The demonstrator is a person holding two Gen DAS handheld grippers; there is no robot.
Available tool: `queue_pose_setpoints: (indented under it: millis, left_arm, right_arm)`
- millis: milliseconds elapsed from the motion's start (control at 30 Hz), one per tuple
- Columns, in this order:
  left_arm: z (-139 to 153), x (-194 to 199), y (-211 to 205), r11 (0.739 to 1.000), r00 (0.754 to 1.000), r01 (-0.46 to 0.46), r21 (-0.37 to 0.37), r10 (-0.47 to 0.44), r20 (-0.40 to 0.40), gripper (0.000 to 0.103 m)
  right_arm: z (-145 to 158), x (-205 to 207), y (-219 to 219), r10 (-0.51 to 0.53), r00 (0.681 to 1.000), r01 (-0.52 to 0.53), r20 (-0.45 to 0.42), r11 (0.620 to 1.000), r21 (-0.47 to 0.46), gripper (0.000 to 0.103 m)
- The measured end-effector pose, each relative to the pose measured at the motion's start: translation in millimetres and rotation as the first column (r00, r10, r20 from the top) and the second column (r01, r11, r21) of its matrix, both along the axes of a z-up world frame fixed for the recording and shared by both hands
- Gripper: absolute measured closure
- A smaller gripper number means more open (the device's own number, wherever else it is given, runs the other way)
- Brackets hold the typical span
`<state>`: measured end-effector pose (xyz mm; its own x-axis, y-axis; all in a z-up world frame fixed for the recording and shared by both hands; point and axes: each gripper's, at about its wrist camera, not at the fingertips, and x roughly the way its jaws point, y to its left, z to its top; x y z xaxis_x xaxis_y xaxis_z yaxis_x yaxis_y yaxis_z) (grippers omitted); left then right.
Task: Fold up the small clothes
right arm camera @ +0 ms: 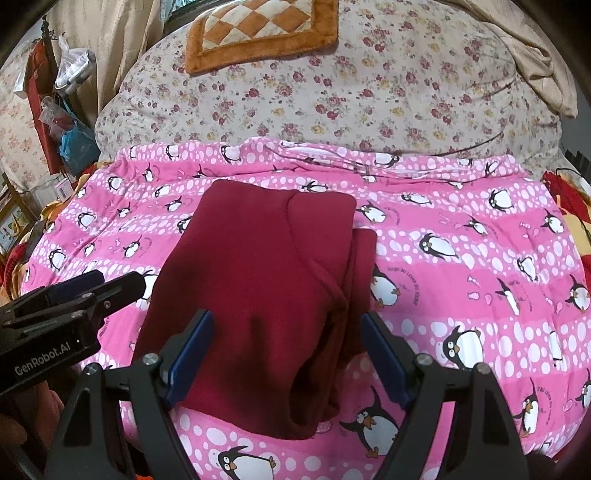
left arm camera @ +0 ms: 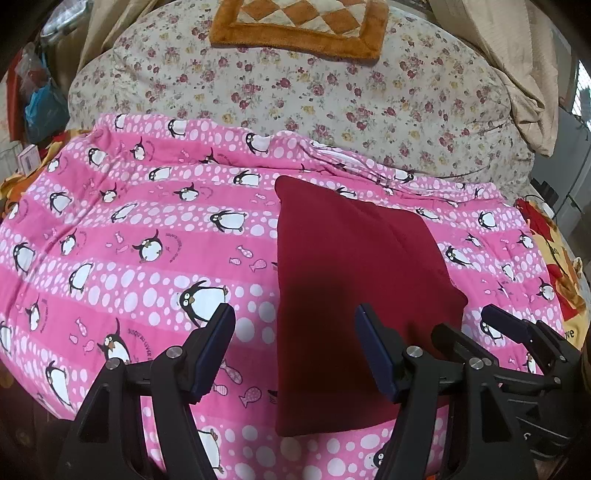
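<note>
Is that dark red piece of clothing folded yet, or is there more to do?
The red garment already lies folded into a compact shape on the pink penguin blanket. Nothing is in hand: the left gripper and right gripper are open above it. Perhaps one last fold or tidying is left.

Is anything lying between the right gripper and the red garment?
Nothing visible. The right gripper hangs open right over the near end of the dark red garment, which lies alone on the pink penguin blanket. The left gripper is off to the side.

Matt, fleecy dark-red garment on smooth printed pink cotton cover; plush orange-bordered mat beyond.
</note>
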<state>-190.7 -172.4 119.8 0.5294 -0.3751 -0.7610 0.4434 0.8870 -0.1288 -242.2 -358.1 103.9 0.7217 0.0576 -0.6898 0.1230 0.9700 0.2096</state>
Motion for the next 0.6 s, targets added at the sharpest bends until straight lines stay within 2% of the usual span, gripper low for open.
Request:
queue_pose_setpoints:
  millis: [600]
  left_arm:
    - [-6.4, 2.6, -3.3, 1.0, 1.0, 0.01, 0.011, -0.01, -0.009, 0.056]
  right_arm:
    - [-6.7, 6.5, -0.9, 0.002, 1.0, -0.002, -0.019, 1.0, 0.008, 0.019]
